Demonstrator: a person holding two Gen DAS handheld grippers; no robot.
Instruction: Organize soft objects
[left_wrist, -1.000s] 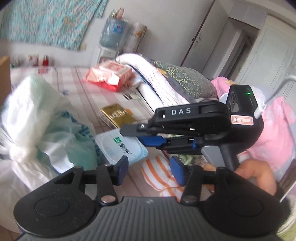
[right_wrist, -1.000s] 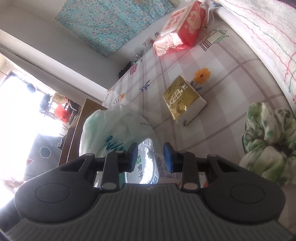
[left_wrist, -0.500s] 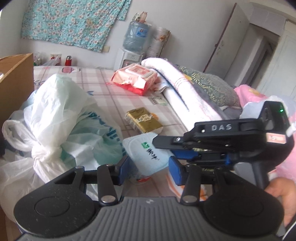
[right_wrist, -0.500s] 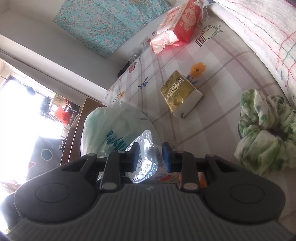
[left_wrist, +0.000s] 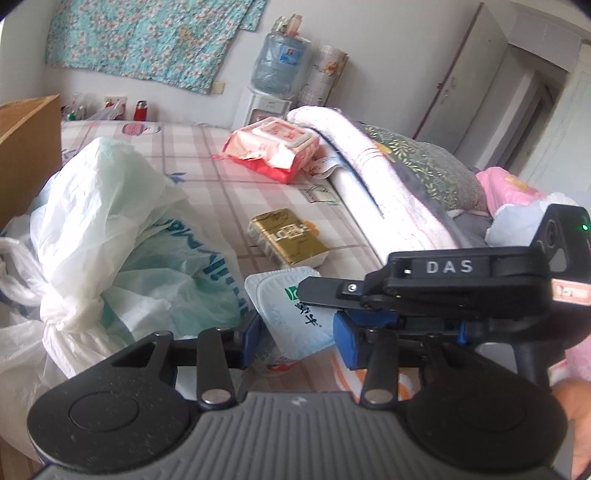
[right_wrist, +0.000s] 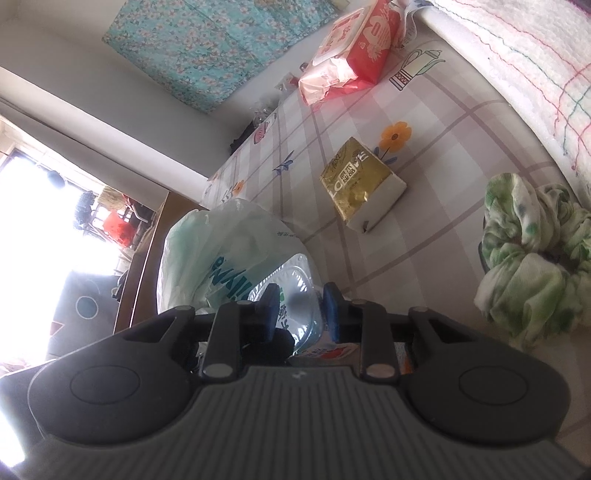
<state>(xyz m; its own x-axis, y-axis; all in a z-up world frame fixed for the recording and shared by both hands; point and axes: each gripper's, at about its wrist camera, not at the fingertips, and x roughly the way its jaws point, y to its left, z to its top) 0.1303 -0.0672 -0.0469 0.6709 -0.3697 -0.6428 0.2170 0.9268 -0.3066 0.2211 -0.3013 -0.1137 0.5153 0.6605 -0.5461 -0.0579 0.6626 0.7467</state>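
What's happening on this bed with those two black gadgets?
A person holds a two-finger tool in each hand to tidy soft things on the checked bedsheet. Both tools meet at a pale blue wet-wipe pack with a plastic lid: the left tool and the right tool each have their blue pads on either side of it, though whether either is actually clamping it is unclear. It sits beside a knotted white-and-green plastic bag. A gold tissue pack, a red-and-pink wipes pack and a crumpled green-and-white cloth lie untouched.

bright daylight; the window (right_wrist: 48, 236) blows out white in the right view, fisheye bending edges, slightly soft focus.
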